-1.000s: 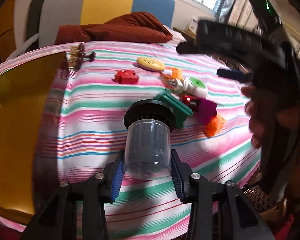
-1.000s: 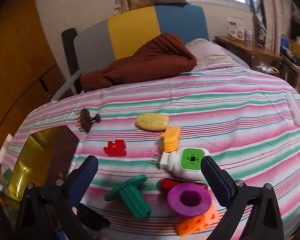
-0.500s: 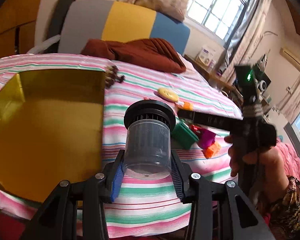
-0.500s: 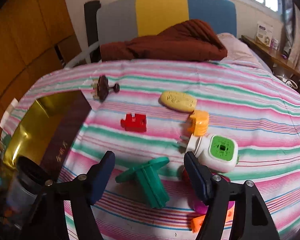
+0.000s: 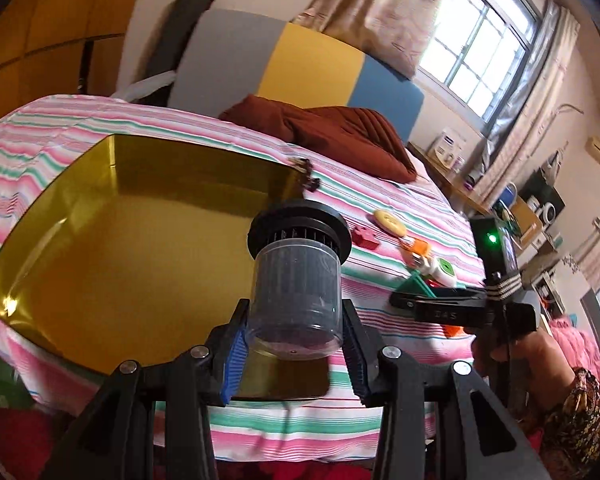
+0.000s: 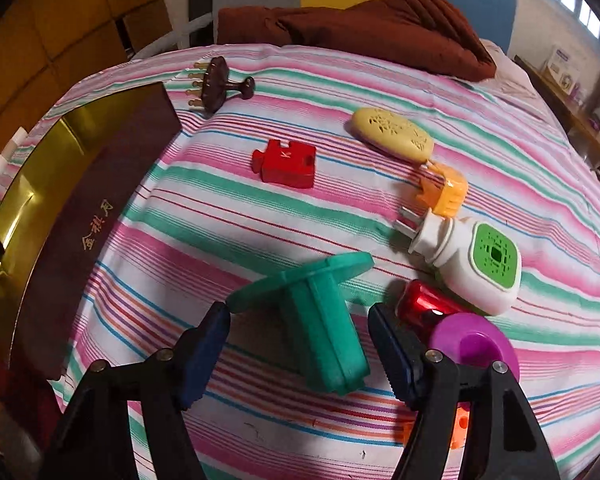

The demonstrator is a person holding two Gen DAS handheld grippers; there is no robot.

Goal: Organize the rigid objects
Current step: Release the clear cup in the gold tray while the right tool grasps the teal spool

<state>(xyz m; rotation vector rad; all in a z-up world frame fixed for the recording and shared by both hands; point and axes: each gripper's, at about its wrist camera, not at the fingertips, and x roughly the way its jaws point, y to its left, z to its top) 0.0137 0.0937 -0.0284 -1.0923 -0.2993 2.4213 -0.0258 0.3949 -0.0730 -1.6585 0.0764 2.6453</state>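
My left gripper (image 5: 294, 312) is shut on a clear cylinder with a black ribbed cap (image 5: 296, 276), held over the near right part of the gold box (image 5: 120, 260). In the right wrist view my right gripper (image 6: 298, 316) hangs low over the striped bedspread. A green plastic piece with a flat disc (image 6: 324, 320) lies between its jaws, and the blue pads (image 6: 204, 356) stand clear of its stem. The right gripper (image 5: 420, 304) and the hand holding it also show in the left wrist view.
On the bedspread lie a red puzzle block (image 6: 286, 162), a yellow oval (image 6: 392, 134), an orange piece (image 6: 444, 190), a white plug with a green face (image 6: 472, 264), a red can (image 6: 424, 300), a purple ring (image 6: 472, 344) and a brown comb (image 6: 216, 88). A brown blanket (image 6: 360, 28) lies behind them.
My left gripper has carried the cylinder leftwards over the gold box. The right gripper has narrowed its jaws and come down around the green piece.
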